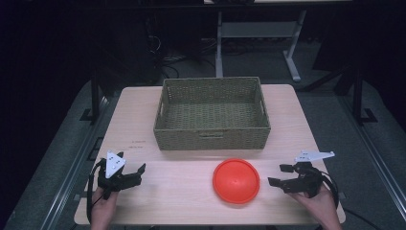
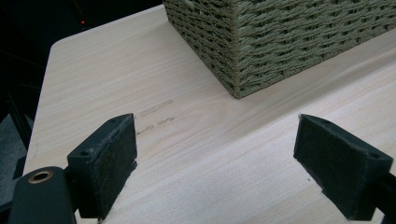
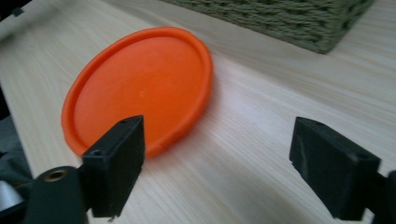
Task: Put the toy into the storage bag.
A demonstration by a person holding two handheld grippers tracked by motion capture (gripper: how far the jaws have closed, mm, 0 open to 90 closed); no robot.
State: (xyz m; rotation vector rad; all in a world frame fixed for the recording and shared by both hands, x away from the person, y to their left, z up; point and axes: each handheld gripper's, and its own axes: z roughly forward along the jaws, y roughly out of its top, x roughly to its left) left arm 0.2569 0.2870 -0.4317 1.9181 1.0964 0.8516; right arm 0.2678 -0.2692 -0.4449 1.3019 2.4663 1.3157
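A pale wooden table (image 1: 143, 124) stands on grey floor (image 1: 335, 110), white desk legs (image 1: 292, 60) in the dark behind

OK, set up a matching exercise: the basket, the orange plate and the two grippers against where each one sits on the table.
Things:
1. basket
2. orange plate
3. left gripper
4. right gripper

Places:
A. front right edge, open
B. front middle, flat on the table
C. back middle
D. front left edge, open

Pairs: 1-C, 2-B, 3-D, 4-A
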